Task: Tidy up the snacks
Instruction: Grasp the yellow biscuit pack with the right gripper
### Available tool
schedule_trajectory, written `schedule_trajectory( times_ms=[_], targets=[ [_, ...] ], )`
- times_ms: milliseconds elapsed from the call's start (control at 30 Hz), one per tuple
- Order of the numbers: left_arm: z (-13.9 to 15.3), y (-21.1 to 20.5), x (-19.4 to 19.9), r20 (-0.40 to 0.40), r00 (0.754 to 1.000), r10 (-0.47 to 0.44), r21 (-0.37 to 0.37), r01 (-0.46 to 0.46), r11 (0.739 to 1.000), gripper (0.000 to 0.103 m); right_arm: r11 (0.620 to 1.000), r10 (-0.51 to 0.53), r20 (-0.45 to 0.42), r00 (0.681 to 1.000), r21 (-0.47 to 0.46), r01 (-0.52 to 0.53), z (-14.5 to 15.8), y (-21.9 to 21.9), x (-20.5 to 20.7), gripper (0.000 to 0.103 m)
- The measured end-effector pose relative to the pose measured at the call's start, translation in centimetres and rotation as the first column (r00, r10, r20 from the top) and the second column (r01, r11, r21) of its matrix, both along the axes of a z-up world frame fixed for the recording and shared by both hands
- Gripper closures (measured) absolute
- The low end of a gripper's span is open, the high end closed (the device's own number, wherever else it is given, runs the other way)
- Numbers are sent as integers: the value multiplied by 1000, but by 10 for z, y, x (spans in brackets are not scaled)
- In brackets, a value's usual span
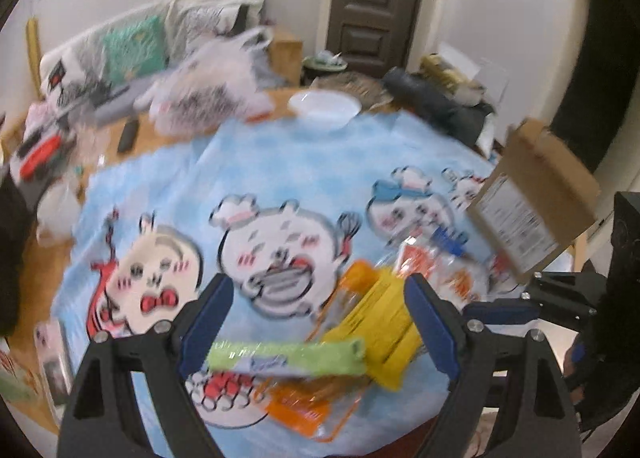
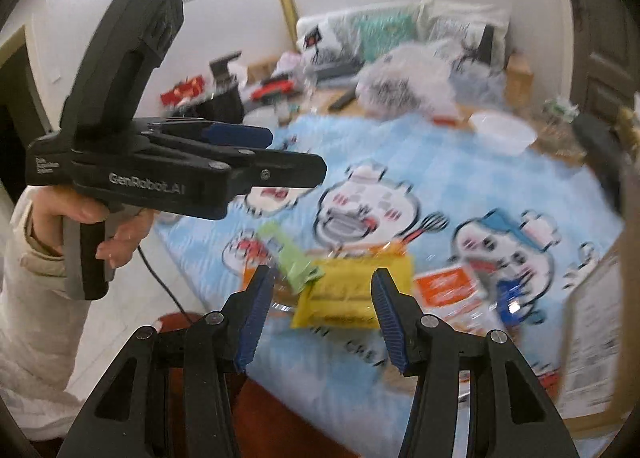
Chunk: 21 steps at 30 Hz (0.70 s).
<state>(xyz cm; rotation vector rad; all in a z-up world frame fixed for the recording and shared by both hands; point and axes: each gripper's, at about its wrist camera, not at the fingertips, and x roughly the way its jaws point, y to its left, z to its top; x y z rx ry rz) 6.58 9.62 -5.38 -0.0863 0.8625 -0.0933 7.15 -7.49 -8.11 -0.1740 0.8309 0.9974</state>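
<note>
Left gripper (image 1: 316,322) is hovering over the near edge of the table, its blue-padded fingers (image 1: 208,322) standing wide apart and gripping nothing. Between them, in the left wrist view, a green packet (image 1: 288,356) is lying crosswise on top of an orange-trimmed clear packet (image 1: 298,406). A yellow packet (image 1: 380,322) is lying just beside the green one, toward the right finger.

Right gripper (image 2: 320,314) is hanging over the same corner, fingers likewise spread and empty. In its view the yellow packet (image 2: 352,292) is sitting ahead between the fingertips, with the green packet (image 2: 292,258) overlapping its left corner. An orange-and-white packet (image 2: 448,294) is lying just right of the yellow one, and a blue-labelled item (image 2: 510,300) is next to that; motion blur is hiding its type.

All snacks are resting on a blue cartoon tablecloth (image 1: 280,154). A cardboard box (image 1: 536,194) is standing at the right edge, tilted. A white bowl (image 1: 324,106) is sitting at the far end of the cloth. Beyond it, clear plastic bags (image 1: 216,90) are lying on the bare wood.
</note>
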Motion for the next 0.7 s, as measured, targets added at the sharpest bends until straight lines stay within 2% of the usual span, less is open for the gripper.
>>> schedule_trajectory(
  times_ms=[200,267,367,467,567,700],
  targets=[
    [-42,25,-13,-64,998,22,-68,-27,997,18,998,-1,-119,993,-63,-7,-39,16,1,56],
    [-50,30,-17,-76,997,28,-85,-34,996,18,995,-28,-142,989,-95,14,-51,18,5,56],
    [-53,38,-21,-72,997,33,-102,-40,994,18,994,-62,-177,982,-94,46,-58,17,14,56],
    [-53,48,-25,-61,997,48,-119,-55,991,18,989,-107,-158,982,-113,90,-60,22,28,52],
    [-57,59,-26,-63,996,63,-129,-70,989,18,987,-137,-176,975,-109,119,-62,29,47,41],
    [-67,69,-26,-88,993,79,-124,-89,988,18,977,-182,-147,972,-135,163,-61,46,64,39]
  ],
)
